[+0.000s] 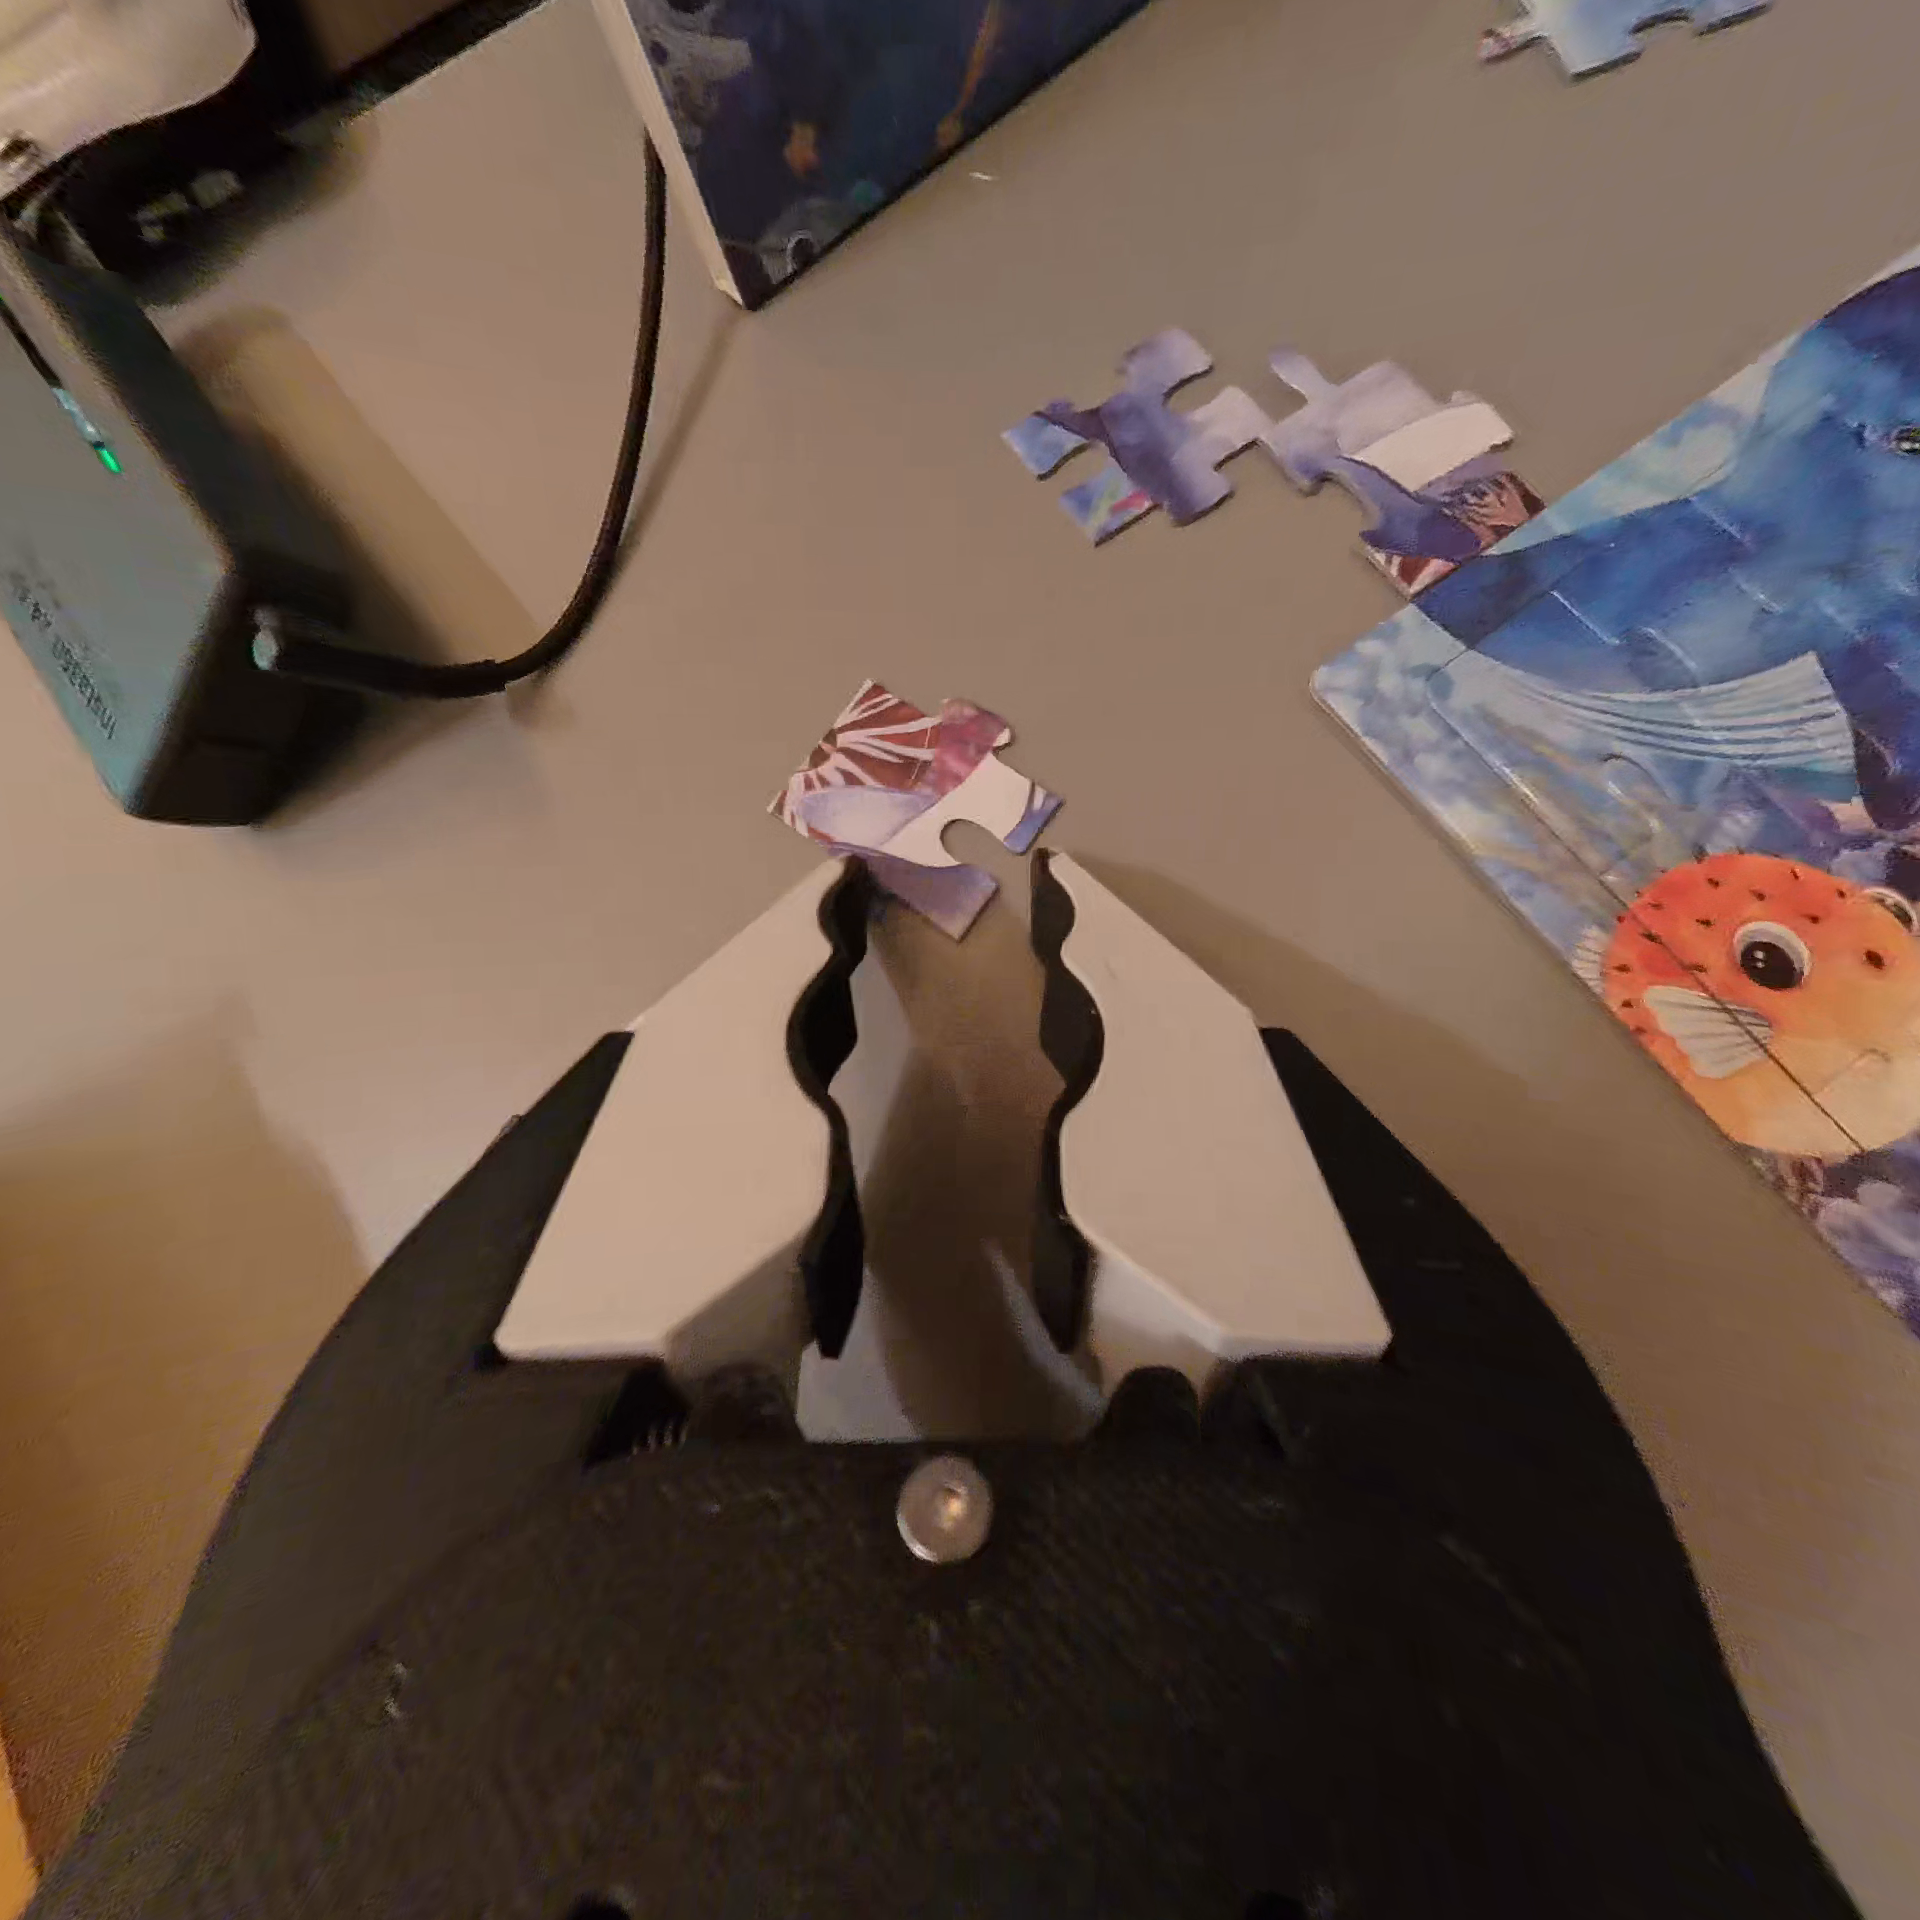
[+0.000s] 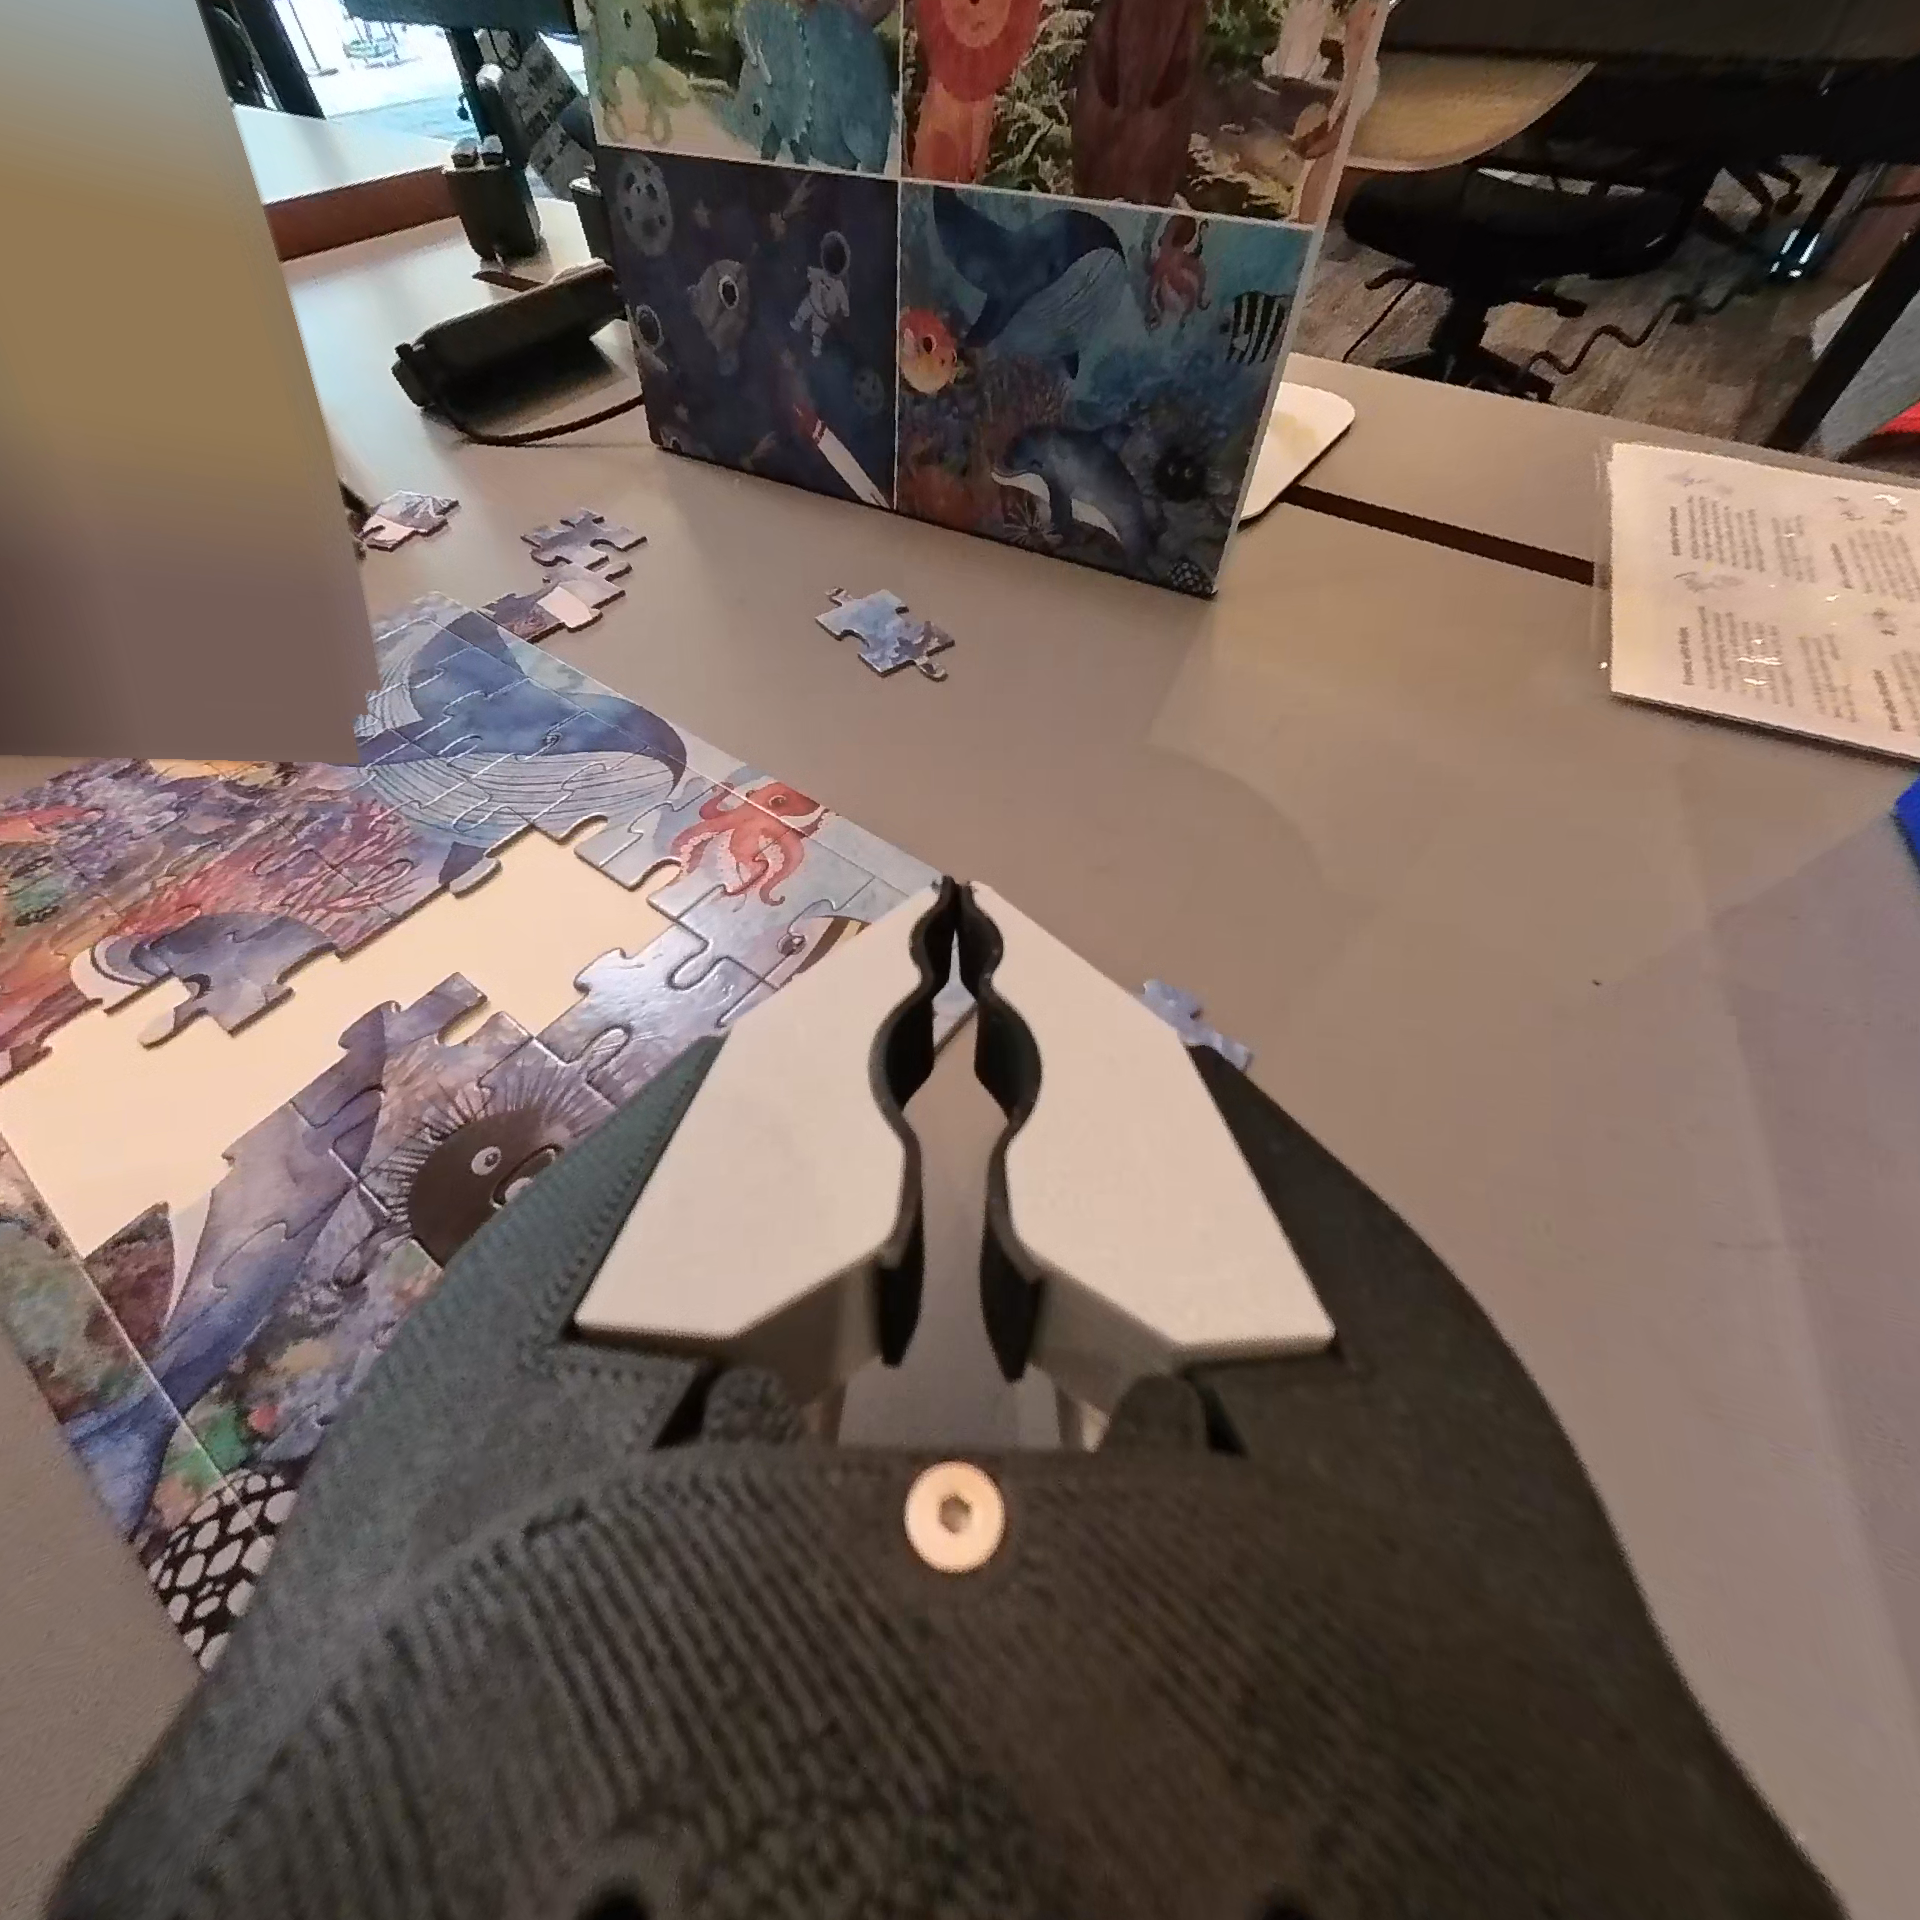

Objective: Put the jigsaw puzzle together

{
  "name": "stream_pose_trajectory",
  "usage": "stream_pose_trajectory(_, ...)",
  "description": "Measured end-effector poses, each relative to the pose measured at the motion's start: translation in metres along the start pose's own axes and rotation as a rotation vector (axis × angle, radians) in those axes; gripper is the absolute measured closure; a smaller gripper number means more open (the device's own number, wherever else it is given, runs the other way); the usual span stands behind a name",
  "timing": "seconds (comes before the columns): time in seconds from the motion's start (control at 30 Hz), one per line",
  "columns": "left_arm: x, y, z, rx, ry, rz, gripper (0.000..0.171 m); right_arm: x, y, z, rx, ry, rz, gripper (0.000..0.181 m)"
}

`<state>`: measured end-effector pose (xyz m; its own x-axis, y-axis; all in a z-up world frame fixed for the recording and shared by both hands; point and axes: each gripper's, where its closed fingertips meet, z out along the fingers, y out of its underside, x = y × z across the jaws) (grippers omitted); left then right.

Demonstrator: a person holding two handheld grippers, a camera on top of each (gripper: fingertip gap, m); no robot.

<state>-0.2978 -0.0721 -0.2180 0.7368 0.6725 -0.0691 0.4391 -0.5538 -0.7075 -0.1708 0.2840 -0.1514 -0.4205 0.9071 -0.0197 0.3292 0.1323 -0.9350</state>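
Loose puzzle piece, maroon, lilac and white, lying flat on the grey table right at the fingertips of the left gripper. Likely thin card: light, fairly stiff, flat to the surface and so hard to get under; probably bendable at its knobs, with a slick printed face. Best taken by an edge, across its thickness, one corner tipped up first. Near corner touching or slipping just under the left fingertip; not clamped. Jaws parted, gap about as wide as the piece's near corner, nothing held.

Ahead and to the right of that gripper, two more loose pieces side by side; further right, the assembled puzzle with a blue whale and an orange pufferfish. Ahead, the puzzle box; off to the left, a dark device with a cable plugged in.

Left gripper pitched down toward the table, fingers pointing forward at a shallow angle, tips low.

Right gripper closed or nearly so, fingertips meeting, seemingly empty, hovering over the near right edge of the assembled puzzle, angled forward and down. To its left, a long unfilled gap running through the picture. Ahead, one blue piece on the table before the upright box; to the far right, a printed sheet.
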Motion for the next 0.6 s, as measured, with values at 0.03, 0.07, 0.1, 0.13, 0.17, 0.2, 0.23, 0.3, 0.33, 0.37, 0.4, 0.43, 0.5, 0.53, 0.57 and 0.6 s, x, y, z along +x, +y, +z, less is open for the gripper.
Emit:
stream_pose_trajectory(0.03,-0.001,0.0,0.0,-0.001,-0.007,0.004,0.141,0.0,0.0,0.0,0.0,0.0,0.0,0.181)
stream_pose_trajectory(0.07,0.0,0.0,0.0,0.0,-0.008,0.007,0.141,0.0,0.0,0.0,0.001,0.001,-0.001,0.181)
stream_pose_trajectory(0.1,0.0,0.0,0.0,0.0,-0.007,0.009,0.143,0.0,0.0,0.0,0.002,0.001,-0.001,0.181)
stream_pose_trajectory(0.13,0.0,0.0,0.0,0.001,-0.008,0.016,0.153,0.0,0.0,0.0,0.003,0.001,-0.001,0.181)
stream_pose_trajectory(0.17,0.001,0.0,-0.001,0.003,-0.009,0.032,0.16,0.0,0.0,-0.001,0.004,0.001,0.0,0.181)
stream_pose_trajectory(0.2,0.003,0.0,-0.001,0.004,-0.011,0.046,0.164,0.0,-0.001,-0.001,0.005,0.001,0.0,0.181)
stream_pose_trajectory(0.23,0.004,0.0,-0.001,0.005,-0.014,0.06,0.167,0.0,-0.001,-0.001,0.006,0.0,0.0,0.181)
stream_pose_trajectory(0.3,0.005,-0.001,-0.002,0.009,-0.018,0.085,0.171,0.0,-0.001,-0.001,0.008,0.0,-0.001,0.181)
stream_pose_trajectory(0.33,0.006,-0.001,-0.002,0.008,-0.017,0.092,0.171,-0.001,-0.001,-0.001,0.007,0.0,-0.001,0.181)
stream_pose_trajectory(0.37,0.007,-0.001,-0.002,0.008,-0.012,0.095,0.171,-0.001,-0.001,-0.001,0.007,0.0,-0.001,0.181)
stream_pose_trajectory(0.4,0.008,-0.001,-0.002,0.008,-0.008,0.095,0.171,-0.001,-0.001,-0.001,0.008,-0.001,-0.001,0.181)
stream_pose_trajectory(0.43,0.008,-0.001,-0.003,0.012,-0.006,0.093,0.171,-0.001,-0.001,-0.001,0.009,-0.001,-0.001,0.181)
stream_pose_trajectory(0.5,0.005,-0.003,-0.004,0.026,-0.015,0.078,0.159,-0.001,-0.001,-0.001,0.008,-0.002,-0.001,0.181)
stream_pose_trajectory(0.53,0.002,-0.005,-0.004,0.037,-0.026,0.065,0.146,-0.001,-0.001,-0.001,0.008,-0.002,-0.001,0.181)
stream_pose_trajectory(0.57,-0.001,-0.006,-0.004,0.043,-0.039,0.052,0.136,-0.001,-0.001,-0.001,0.008,-0.002,-0.001,0.181)
stream_pose_trajectory(0.6,-0.004,-0.007,-0.004,0.049,-0.054,0.041,0.13,-0.001,-0.001,-0.001,0.008,-0.002,-0.001,0.181)
